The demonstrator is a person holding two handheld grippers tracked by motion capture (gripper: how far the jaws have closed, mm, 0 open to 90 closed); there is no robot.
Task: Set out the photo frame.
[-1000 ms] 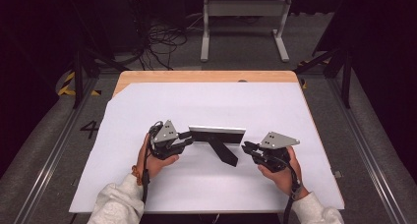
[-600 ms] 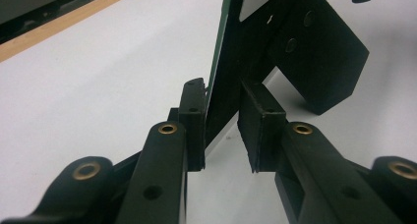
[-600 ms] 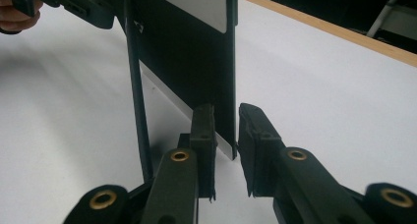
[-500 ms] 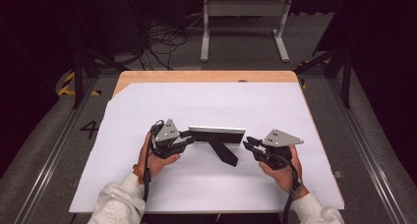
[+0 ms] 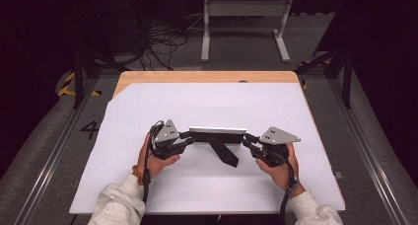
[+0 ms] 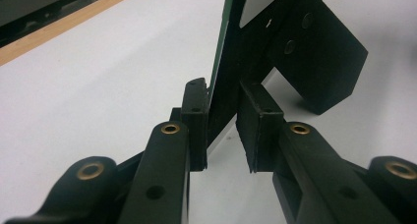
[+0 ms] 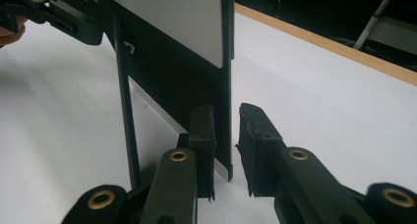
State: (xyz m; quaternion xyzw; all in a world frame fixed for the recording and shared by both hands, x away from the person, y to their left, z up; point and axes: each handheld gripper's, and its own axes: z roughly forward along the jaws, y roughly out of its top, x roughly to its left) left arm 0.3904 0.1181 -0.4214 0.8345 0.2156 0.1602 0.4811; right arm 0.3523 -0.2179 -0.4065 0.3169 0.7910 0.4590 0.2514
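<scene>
- A picture frame (image 5: 217,131) stands upright a little below the middle of the high view, on the white sheet (image 5: 207,106) that covers most of the tabletop (image 5: 207,77); its black prop leg (image 5: 224,153) slants down toward the lower right.
- The left gripper (image 5: 186,137) sits at the left end of the frame, held by the person's left hand (image 5: 156,158), which comes up from the bottom left.
- In the left gripper view the frame's edge (image 6: 223,86) stands between the two pads. The left pad (image 6: 195,118) lies against it; beside the right pad (image 6: 258,123) a narrow strip of white shows, so I cannot tell whether the jaws are really clamping the frame.
- The right gripper (image 5: 248,140) sits at the right end of the frame, held by the right hand (image 5: 276,168) from the bottom right.
- In the right gripper view the frame's thin edge (image 7: 226,111) runs up the middle between the pads. The left pad (image 7: 202,140) touches it; the right pad (image 7: 255,145) stands just clear, with a slim gap, so these jaws are open around the frame.
- The same view shows the frame's pale back panel (image 7: 182,17) at the upper middle and the other gripper at the upper left corner.
- Bare wood of the tabletop shows along the far edge in the high view.
</scene>
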